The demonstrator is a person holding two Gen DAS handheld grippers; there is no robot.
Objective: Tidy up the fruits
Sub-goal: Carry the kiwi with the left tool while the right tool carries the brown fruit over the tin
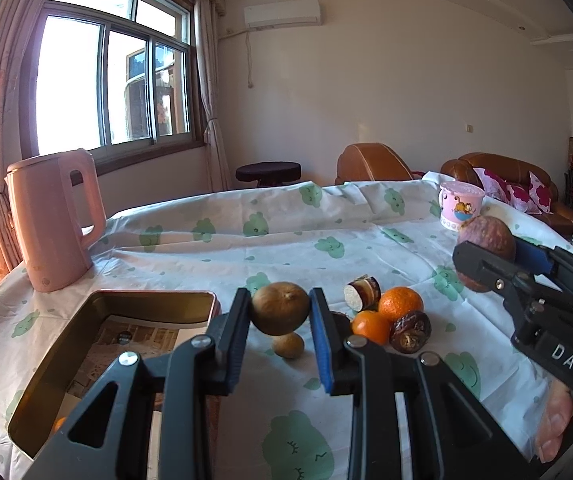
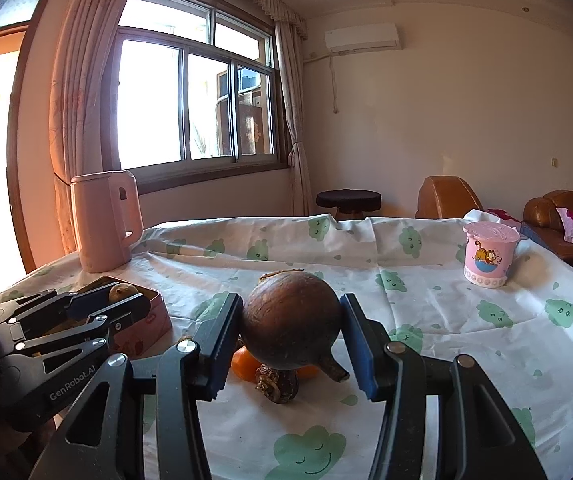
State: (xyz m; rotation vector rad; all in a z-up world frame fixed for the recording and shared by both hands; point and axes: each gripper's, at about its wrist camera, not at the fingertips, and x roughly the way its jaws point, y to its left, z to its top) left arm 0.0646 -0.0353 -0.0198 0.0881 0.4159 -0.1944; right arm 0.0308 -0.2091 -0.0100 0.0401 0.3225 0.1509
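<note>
Fruit is lifted in both grippers above a table covered by a white cloth (image 1: 214, 248) printed with green clouds. The left gripper (image 1: 280, 312) pinches a small round tan fruit (image 1: 280, 309) with a matte, slightly rough skin between its ridged blue pads, clear of the cloth. The right gripper (image 2: 292, 328) clamps a larger dark brown round fruit (image 2: 291, 320), its skin dull and streaked, with a short stubby stem pointing down and to the right.

Only the left wrist view shows the full pile on the cloth: two glossy oranges (image 1: 400, 303), a wrinkled dark date (image 1: 410, 331), a cut dark piece with a pale speckled face (image 1: 362, 293), and a second small tan fruit (image 1: 287, 345) directly below the held one. From the right wrist view most of this pile is hidden behind the brown fruit; just orange slivers and the wrinkled date peek out.

A rectangular metal tin (image 1: 98, 344) with rounded corners and a gold inner wall sits at the left near the pile; printed paper lines its floor and an orange shape shows at its near corner. The right wrist view alone reveals the tin's pink printed outside. A smooth pink kettle (image 1: 52, 220) stands behind the tin, and a pink cartoon mug (image 2: 488, 258) stands well apart at the right.
</note>
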